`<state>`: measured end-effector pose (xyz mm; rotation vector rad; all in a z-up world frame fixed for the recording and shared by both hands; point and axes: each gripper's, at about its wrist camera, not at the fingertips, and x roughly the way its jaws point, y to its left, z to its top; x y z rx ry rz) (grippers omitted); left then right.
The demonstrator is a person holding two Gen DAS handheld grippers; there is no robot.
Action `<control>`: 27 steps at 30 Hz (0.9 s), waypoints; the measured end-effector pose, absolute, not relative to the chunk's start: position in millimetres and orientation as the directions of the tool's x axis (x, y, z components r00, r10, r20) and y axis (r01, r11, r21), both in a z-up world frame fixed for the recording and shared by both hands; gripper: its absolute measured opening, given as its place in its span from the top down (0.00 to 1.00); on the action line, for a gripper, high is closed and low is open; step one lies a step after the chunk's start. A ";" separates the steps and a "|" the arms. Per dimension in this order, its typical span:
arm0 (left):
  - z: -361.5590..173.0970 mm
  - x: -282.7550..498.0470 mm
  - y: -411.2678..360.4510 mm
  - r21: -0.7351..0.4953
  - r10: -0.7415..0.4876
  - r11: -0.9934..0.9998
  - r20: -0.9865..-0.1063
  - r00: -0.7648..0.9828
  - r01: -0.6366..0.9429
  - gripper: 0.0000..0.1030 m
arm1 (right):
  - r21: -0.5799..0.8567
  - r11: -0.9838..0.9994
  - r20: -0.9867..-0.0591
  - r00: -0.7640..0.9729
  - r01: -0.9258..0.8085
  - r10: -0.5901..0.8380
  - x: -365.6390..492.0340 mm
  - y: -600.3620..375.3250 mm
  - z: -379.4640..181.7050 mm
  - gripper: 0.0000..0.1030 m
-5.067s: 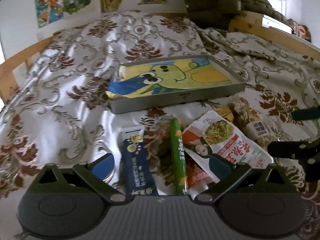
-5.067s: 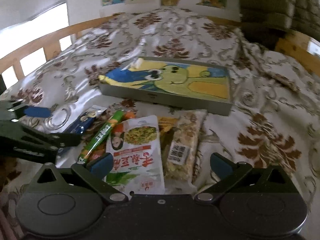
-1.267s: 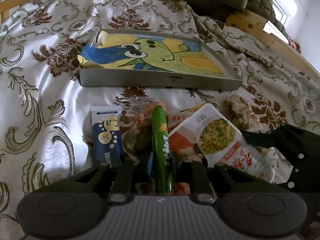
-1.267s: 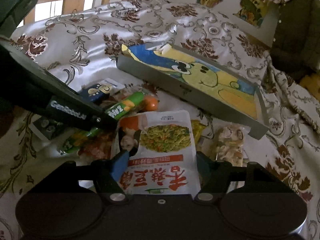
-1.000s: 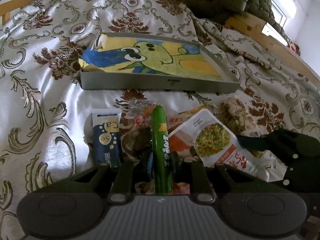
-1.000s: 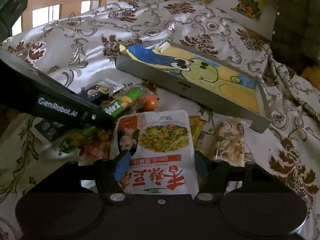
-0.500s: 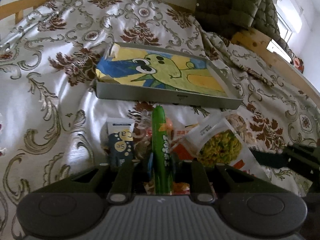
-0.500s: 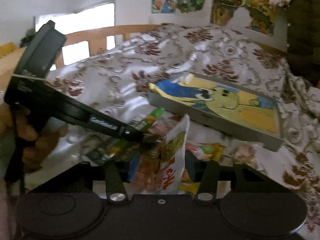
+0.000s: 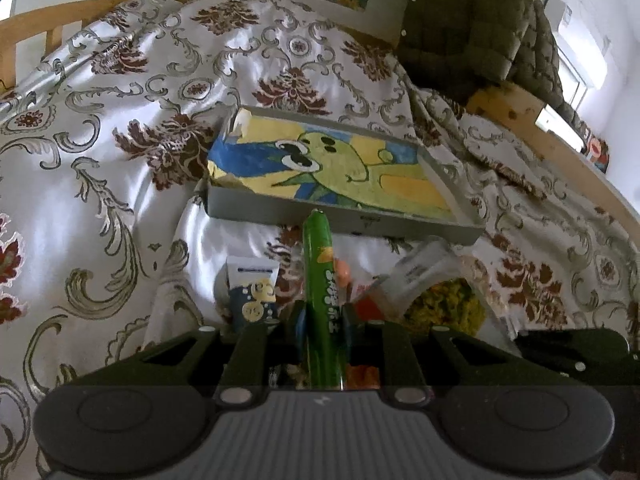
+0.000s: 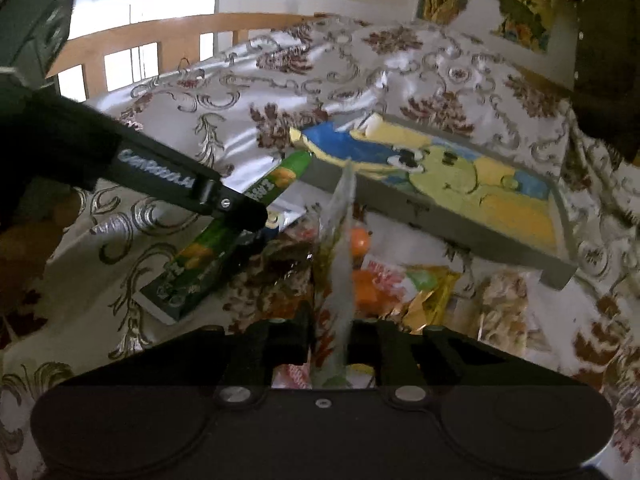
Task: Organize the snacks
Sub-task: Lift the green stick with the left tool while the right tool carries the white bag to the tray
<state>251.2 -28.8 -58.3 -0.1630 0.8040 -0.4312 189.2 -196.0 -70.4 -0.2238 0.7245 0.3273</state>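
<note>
My left gripper (image 9: 323,320) is shut on a long green snack stick (image 9: 320,280), which points toward the grey tray (image 9: 336,220) lined with a yellow-and-blue cartoon picture. The right wrist view shows that same green snack stick (image 10: 240,232) lifted off the bedspread by the left gripper (image 10: 248,224). My right gripper (image 10: 330,332) is shut on the white noodle pouch (image 10: 340,256), which stands edge-on between the pads. The grey tray (image 10: 460,224) lies beyond it, with no snacks in it.
On the bedspread below lie a dark blue packet (image 9: 252,292), an orange snack (image 10: 360,240), a yellow-gold wrapper (image 10: 424,296) and a clear bag of pale pieces (image 10: 504,304). A wooden bed rail (image 10: 168,36) runs behind. A dark quilted jacket (image 9: 480,24) hangs at the back.
My right gripper closed on the noodle pouch and raised it from flat to edge-on. The left gripper rose with the green stick, and the tray now sits nearer its tip.
</note>
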 end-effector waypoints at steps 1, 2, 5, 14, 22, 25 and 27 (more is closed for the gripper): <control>-57.5 252.6 -28.9 -0.306 -0.435 0.900 -0.657 0.616 0.310 0.80 | -0.089 0.927 -0.673 0.708 -0.366 0.215 190.4 -196.9 -68.5 0.90; -56.7 254.1 -28.8 -0.308 -0.437 0.899 -0.652 0.619 0.310 0.80 | -0.088 0.927 -0.664 0.715 -0.364 0.218 190.2 -197.6 -66.1 0.90; -55.6 259.2 -30.1 -0.313 -0.436 0.900 -0.643 0.629 0.304 0.80 | -0.074 0.930 -0.641 0.732 -0.360 0.232 191.8 -199.9 -57.9 0.90; -45.6 292.2 -33.5 -0.331 -0.438 0.898 -0.633 0.638 0.288 0.80 | -0.051 0.962 -0.553 0.810 -0.267 0.195 233.3 -223.6 -27.6 0.90; -35.0 370.7 -58.6 -0.344 -0.432 0.899 -0.589 0.683 0.271 0.80 | 0.101 0.987 -0.498 0.853 -0.121 0.156 326.5 -269.7 -23.6 0.90; -39.6 400.7 -78.3 -0.332 -0.427 0.902 -0.592 0.683 0.276 0.80 | 0.141 0.987 -0.519 0.842 -0.083 0.145 353.1 -284.2 -35.6 0.90; -45.2 419.1 -93.4 -0.338 -0.431 0.900 -0.602 0.672 0.273 0.80 | 0.166 0.984 -0.545 0.826 -0.063 0.145 367.1 -292.9 -45.0 0.90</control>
